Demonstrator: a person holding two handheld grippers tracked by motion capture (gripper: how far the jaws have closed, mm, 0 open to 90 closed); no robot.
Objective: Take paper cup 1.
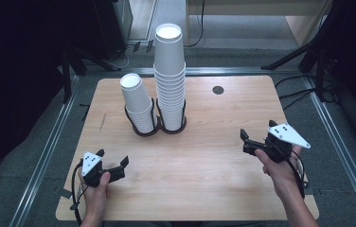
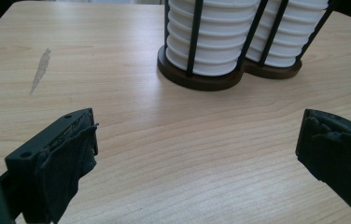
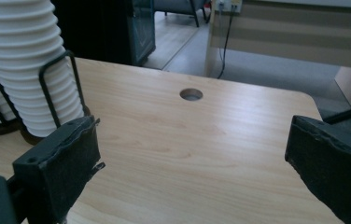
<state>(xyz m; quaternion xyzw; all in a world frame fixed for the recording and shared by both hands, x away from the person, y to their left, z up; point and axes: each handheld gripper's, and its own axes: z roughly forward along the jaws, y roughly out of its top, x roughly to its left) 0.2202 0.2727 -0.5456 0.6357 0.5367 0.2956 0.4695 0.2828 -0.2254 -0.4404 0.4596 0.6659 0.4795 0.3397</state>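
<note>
standing on a pale wooden table (image 1: 200,156), toward its far half: one dark double cup holder (image 1: 159,126) with black wire uprights, two round bays side by side and joined.

item 1: taller stack of white paper cups (image 1: 170,71), in the bay on the right as seen from the high view; upright, rims up, ribbed where the rims nest.

item 2: shorter stack of white paper cups (image 1: 137,101), in the left bay; leaning a little toward the table's left edge, touching or nearly touching the taller stack low down; i cannot tell which.

item 3: left gripper (image 1: 114,164), held in the person's left hand (image 1: 95,187) at the near left of the table, well apart from the holder. jaws spread wide, nothing between them; the left gripper view looks over bare wood toward the holder's base (image 2: 211,79) and the lower cups.

item 4: right gripper (image 1: 256,139), held in the person's right hand (image 1: 280,170) at the near right, pointing toward the stacks and well apart from them. jaws spread wide, nothing between them; the right gripper view has the taller stack (image 3: 29,70) at its left.

item 5: round cable hole (image 1: 218,90) in the table top, far right of the holder.

item 6: pale scuff mark (image 2: 40,70) on the wood, left of the holder.

item 7: cables trailing from each gripper toward the near edge.
</note>
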